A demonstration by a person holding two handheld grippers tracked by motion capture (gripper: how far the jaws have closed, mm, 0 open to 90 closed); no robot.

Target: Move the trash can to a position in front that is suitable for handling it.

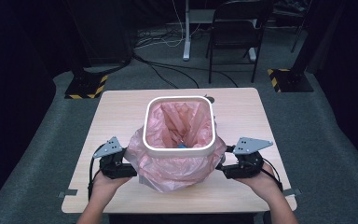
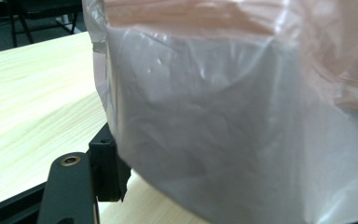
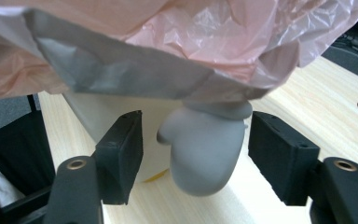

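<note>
**Both grippers open at the sides of the lined bin**

Left gripper (image 1: 129, 164) sits at the bin's left flank, and we hold it low over the table (image 1: 121, 112), jaws pointing inward at the pink bag (image 1: 177, 170). In the left gripper view we see one black jaw at the lower left, standing clear of the plastic beside it; the bag's film drapes over the bin wall right in front of the camera, and the other jaw barely shows at the bottom right corner. The jaws stand wide, with nothing pinched.

We hold the right gripper (image 1: 220, 164) at the opposite flank, mirrored. In the right gripper view its two jaws are spread far apart, and between them hangs a grey, rounded tab (image 3: 205, 151) on the side of the bin, under the overhanging edge of the bag. Neither pad touches the tab; a gap shows on both sides of it.

From the high view we see the white bin (image 1: 179, 151) standing upright near the middle of the wooden table, a little toward our side. The pink bag lines its inside, and the rest of the plastic is folded out over the rim and bunches loosely around the lower half of the bin, reaching down to the tabletop. Something small and blue (image 1: 182, 145) lies inside, near the front wall.
</note>
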